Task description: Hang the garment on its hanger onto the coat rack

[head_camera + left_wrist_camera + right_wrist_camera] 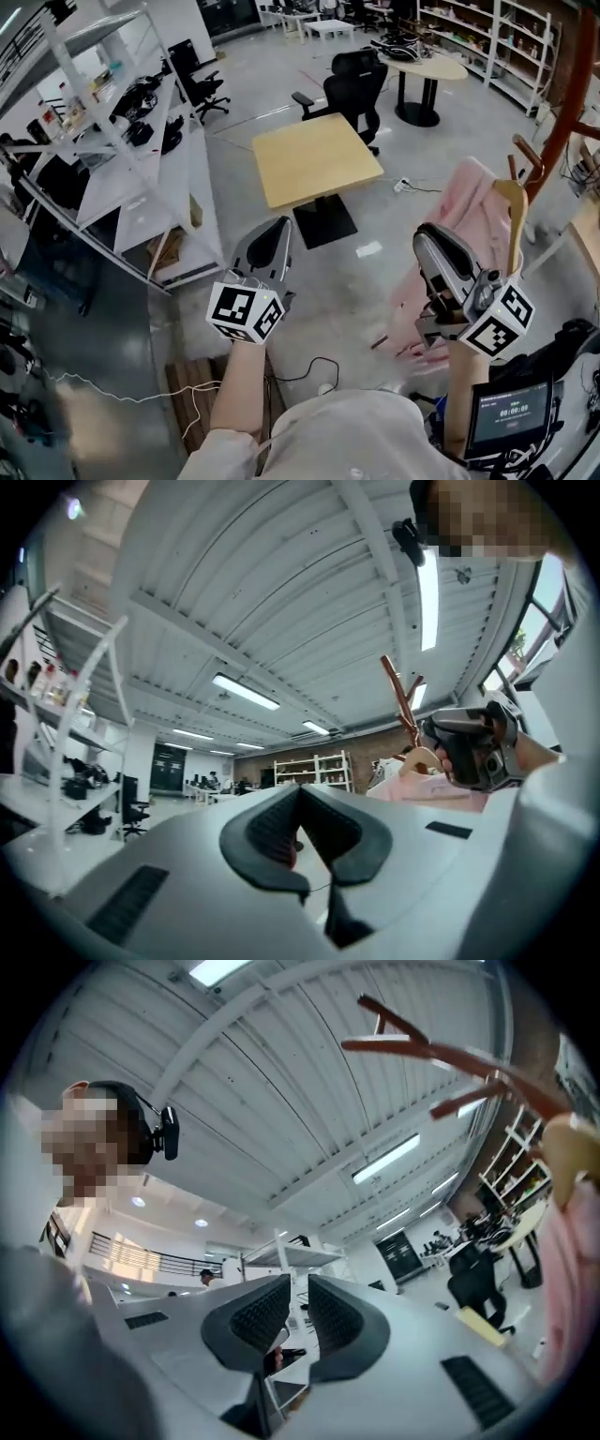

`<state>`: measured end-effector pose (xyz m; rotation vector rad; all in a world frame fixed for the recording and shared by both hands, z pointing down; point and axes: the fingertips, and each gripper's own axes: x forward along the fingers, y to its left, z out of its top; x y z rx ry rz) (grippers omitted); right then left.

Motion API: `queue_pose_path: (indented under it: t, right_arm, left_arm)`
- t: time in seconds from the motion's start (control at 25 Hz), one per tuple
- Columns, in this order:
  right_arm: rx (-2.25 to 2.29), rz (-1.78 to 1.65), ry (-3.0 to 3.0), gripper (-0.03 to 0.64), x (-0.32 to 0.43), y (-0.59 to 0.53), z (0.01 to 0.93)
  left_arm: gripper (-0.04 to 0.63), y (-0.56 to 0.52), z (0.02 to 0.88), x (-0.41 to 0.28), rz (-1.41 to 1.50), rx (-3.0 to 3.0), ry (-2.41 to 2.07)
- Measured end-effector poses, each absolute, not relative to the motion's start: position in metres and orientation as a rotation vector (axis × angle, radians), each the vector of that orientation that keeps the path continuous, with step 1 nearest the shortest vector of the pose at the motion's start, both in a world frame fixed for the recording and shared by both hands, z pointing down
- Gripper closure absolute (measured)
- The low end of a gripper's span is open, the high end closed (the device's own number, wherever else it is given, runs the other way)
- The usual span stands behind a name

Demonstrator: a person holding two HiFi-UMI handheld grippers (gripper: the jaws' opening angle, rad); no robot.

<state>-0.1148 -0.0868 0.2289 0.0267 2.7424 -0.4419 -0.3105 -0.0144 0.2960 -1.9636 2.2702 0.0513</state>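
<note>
A pink garment (466,214) hangs on a pale wooden hanger (515,208) beside the red-brown coat rack (565,111); the hanger's top is up among the rack's pegs (527,155). My right gripper (429,232) points up just left of the garment, its jaws a narrow gap apart with nothing between them (298,1288). The rack's pegs (450,1058) and the hanger's end (572,1147) show in the right gripper view. My left gripper (277,225) is raised over the floor, well left of the garment. It is shut and empty (298,794).
A square wooden table (314,159) stands ahead, with a black office chair (356,89) and a round table (427,70) behind it. White shelving (122,141) runs along the left. A cable (309,370) lies on the floor, and a small screen (506,412) is at lower right.
</note>
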Motion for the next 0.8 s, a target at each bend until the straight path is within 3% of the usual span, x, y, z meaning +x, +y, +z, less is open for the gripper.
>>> queue_pose_path:
  t: [0.28, 0.8]
  right_arm:
    - [0.431, -0.609, 2.78, 0.552, -0.236, 0.004, 0.272]
    - [0.799, -0.809, 2.844, 0.552, -0.285, 0.097, 0.34]
  left_arm:
    - [0.589, 0.124, 0.326, -0.378, 0.037, -1.689, 2.565]
    - [0.589, 0.218, 0.381, -0.358, 0.068, -1.448, 2.865]
